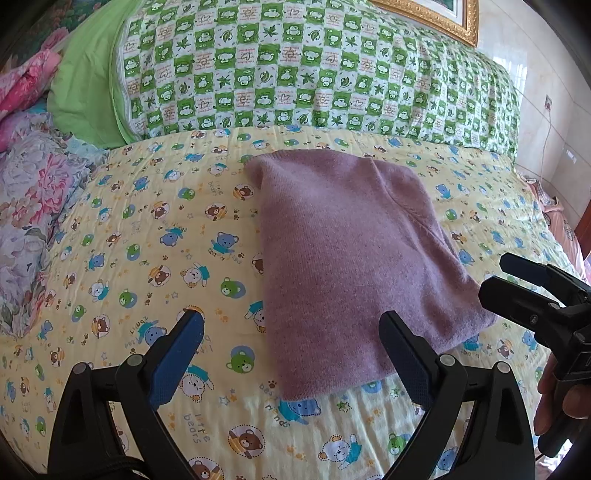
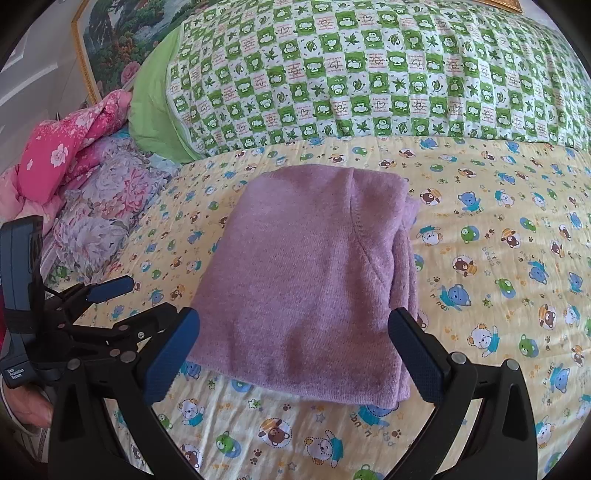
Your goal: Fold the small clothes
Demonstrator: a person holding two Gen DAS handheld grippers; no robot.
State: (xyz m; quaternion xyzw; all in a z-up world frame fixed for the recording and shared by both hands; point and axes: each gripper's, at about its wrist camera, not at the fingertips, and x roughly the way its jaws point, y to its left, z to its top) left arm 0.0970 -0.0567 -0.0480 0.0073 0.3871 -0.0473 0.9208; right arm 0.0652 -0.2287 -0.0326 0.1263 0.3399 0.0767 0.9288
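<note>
bedding first: i see a yellow quilted sheet (image 1: 155,258) printed with small cartoon bears covering the whole working surface, lying fairly flat with light wrinkles. behind it, along the far edge, lies a long green-and-white checked quilt (image 1: 317,70), with a plain lime-green pillow (image 1: 86,77) tucked against its left end. floral bedding (image 2: 103,206) in pink and grey is heaped off the sheet's left side, and a gold picture frame (image 1: 439,22) shows on the wall above.

mauve knitted sweater (image 2: 306,273) lies folded into a compact oblong near the middle of the sheet, flat, with a curved seam visible on its upper layer and stacked layer edges showing along its right side in the right wrist view. nothing rests on it.

left gripper (image 1: 291,350): fingers spread wide apart, holding nothing, hovering near the sweater's near-left corner; its right finger overlaps the knit's near edge in the picture, and i cannot tell whether it touches.

right gripper (image 2: 293,349): fingers likewise wide apart and empty, framing the sweater's near edge from above; contact cannot be confirmed. in the left wrist view it appears at the right margin, beside the sweater's right corner, with a hand (image 1: 554,402) around its handle.
</note>
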